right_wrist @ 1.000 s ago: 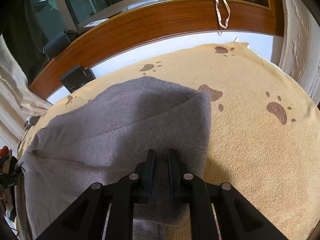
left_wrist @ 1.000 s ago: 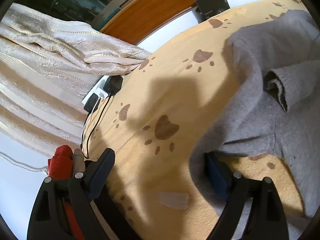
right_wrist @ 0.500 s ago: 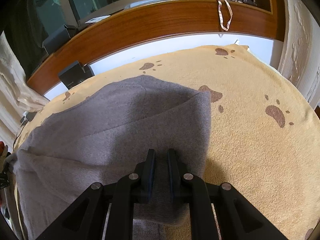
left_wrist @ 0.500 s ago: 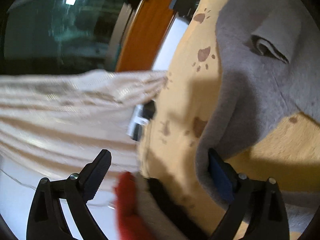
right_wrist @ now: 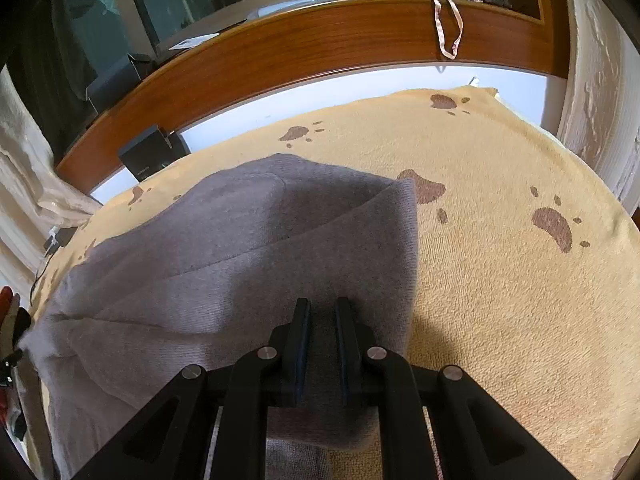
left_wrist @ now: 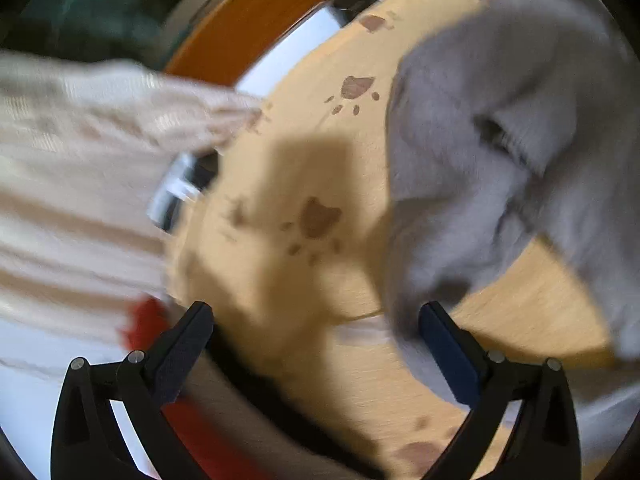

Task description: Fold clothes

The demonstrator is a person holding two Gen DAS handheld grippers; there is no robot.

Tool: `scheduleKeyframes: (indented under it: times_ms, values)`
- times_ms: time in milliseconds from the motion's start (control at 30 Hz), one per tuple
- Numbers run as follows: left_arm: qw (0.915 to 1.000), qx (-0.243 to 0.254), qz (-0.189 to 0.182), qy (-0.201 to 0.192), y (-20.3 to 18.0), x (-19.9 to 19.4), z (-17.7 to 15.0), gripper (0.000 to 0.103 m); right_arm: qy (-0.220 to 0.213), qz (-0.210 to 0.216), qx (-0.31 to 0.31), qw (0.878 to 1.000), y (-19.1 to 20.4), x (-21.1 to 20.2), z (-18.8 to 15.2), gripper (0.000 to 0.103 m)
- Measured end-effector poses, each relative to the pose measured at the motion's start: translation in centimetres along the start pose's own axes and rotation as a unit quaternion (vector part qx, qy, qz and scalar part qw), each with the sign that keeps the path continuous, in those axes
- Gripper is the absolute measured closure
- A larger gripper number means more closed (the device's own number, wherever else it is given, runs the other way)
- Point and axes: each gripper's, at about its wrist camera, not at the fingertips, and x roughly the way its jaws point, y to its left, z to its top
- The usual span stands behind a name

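Knitwear like this grey sweater (right_wrist: 248,248) looks soft, light and floppy, best taken at an edge: the right tool (right_wrist: 322,320) pinches its hem, while the left tool (left_wrist: 316,344), jaws just spread wide, grips nothing.

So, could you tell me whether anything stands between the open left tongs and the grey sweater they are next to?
Nothing visible does. The left tongs stand wide open, and the grey sweater hangs right against one pad, with only the paw-print blanket beyond. The view is blurred, so contact is uncertain.
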Motion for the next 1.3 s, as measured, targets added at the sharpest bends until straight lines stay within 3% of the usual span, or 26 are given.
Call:
scheduleKeyframes:
  times_ms: [67, 167, 267, 367, 467, 600, 700, 800, 1000, 1133, 1300]
  values:
    - [0.9974, -0.06, -0.038, 0.006, 1.5, 0.3, -0.2, 0.0, 0.0, 0.002, 0.002, 1.0, 0.0, 0.0, 0.0, 0.09]
    - [0.9871, -0.129, -0.094, -0.01, 2.7, -0.8, -1.3, 0.0, 0.0, 0.007, 0.006, 1.0, -0.2, 0.0, 0.1, 0.09]
    - [0.9841, -0.134, -0.113, -0.031, 1.1, -3.0, -2.8, 0.0, 0.0, 0.008, 0.007, 1.0, -0.3, 0.1, 0.2, 0.09]
    - [0.9804, -0.109, -0.155, -0.054, -2.5, -6.0, -5.0, 0.0, 0.0, 0.006, 0.005, 1.0, -0.2, 0.1, 0.2, 0.09]
    - [0.9822, -0.035, -0.165, -0.083, -6.4, -8.8, -7.3, 0.0, 0.0, 0.008, 0.007, 1.0, -0.2, 0.0, 0.2, 0.09]
    - [0.9757, 0.078, -0.161, -0.127, -11.3, -12.2, -10.3, 0.0, 0.0, 0.01, 0.009, 1.0, -0.3, 0.0, 0.2, 0.09]
    - [0.9603, 0.176, -0.153, -0.154, -14.0, -13.5, -12.2, 0.0, -0.001, 0.011, 0.011, 1.0, -0.4, 0.0, 0.2, 0.09]
    - [0.9469, 0.22, -0.176, -0.154, -15.6, -13.7, -12.6, 0.0, -0.001, 0.012, 0.013, 1.0, -0.4, 0.0, 0.2, 0.09]
    - [0.9347, 0.246, -0.216, -0.14, -18.1, -12.7, -12.5, 0.0, -0.001, 0.016, 0.016, 1.0, -0.6, 0.0, 0.2, 0.09]
    - [0.934, 0.247, -0.236, -0.105, -19.2, -11.2, -12.6, 0.0, -0.001, 0.015, 0.015, 1.0, -0.6, 0.0, 0.2, 0.09]
    - [0.9345, 0.17, -0.307, -0.059, -18.7, -9.5, -11.7, 0.003, -0.001, 0.013, 0.013, 1.0, -0.6, 0.1, 0.2, 0.09]
